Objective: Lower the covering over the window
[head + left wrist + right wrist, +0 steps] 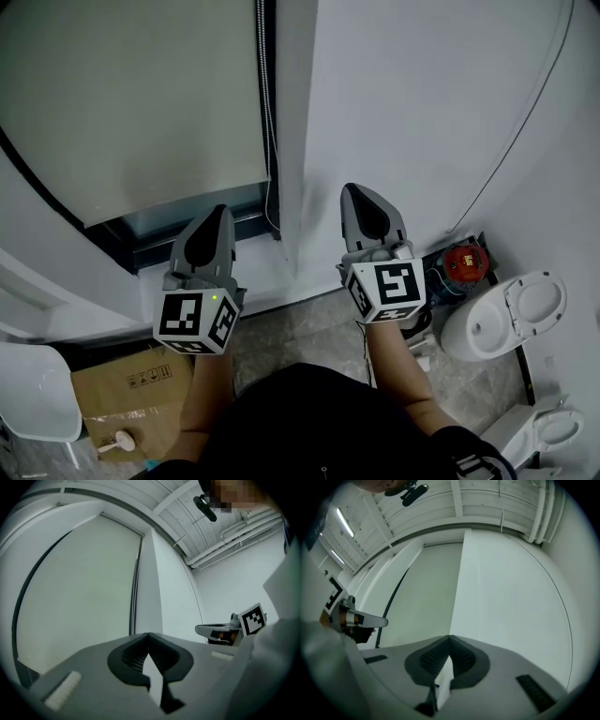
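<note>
A pale roller blind (pixel 141 103) covers most of the window; a dark strip of glass (pixel 178 220) shows under its bottom edge. Its bead chain (pixel 267 94) hangs along the blind's right side, beside the white wall column (pixel 292 141). My left gripper (pixel 221 211) is shut and empty, pointing at the blind's lower edge, left of the chain. My right gripper (pixel 354 189) is shut and empty too, right of the column and facing bare wall. The left gripper view shows the blind (pixel 79 592), the chain (pixel 136 588) and the closed left gripper (pixel 148 633). The right gripper (pixel 450 637) faces the column edge.
A white sill (pixel 253 267) runs below the window. On the floor lie a cardboard box (pixel 131 394) and a white chair (pixel 33 389) at the left, a red device (pixel 463 262) and white round fixtures (pixel 502 319) at the right. A thin cable (pixel 525 122) runs down the wall.
</note>
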Available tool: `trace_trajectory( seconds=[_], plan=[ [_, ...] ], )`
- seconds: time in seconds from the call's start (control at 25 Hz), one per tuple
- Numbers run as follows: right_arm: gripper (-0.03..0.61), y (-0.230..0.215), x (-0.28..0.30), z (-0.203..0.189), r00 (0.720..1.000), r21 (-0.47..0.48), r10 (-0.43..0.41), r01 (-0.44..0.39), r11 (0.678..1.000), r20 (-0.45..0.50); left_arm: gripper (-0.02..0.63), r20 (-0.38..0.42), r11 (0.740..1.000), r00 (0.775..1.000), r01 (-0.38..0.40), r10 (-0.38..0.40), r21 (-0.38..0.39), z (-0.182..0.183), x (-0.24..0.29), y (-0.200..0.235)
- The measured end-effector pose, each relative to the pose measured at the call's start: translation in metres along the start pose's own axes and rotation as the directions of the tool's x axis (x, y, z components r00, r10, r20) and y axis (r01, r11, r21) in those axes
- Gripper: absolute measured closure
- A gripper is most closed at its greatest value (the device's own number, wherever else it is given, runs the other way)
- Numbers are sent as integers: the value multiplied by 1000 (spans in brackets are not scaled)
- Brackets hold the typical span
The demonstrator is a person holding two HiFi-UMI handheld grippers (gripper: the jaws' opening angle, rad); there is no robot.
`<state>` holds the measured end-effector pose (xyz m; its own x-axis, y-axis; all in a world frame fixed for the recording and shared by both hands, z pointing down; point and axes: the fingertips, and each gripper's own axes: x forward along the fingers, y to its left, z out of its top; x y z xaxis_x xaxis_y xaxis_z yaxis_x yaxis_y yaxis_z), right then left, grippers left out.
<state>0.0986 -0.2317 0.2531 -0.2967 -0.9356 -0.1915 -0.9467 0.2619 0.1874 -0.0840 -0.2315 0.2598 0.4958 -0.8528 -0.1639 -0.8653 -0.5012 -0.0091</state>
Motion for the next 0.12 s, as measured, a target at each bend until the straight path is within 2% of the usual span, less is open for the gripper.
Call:
trace_trajectory(
  seconds=[0.12],
  plan=[
    [566,3,3,-8,1000,8,8,-8,1000,-5,603,-9,1000,1000,2,-2,-4,-7,3,2]
  ],
)
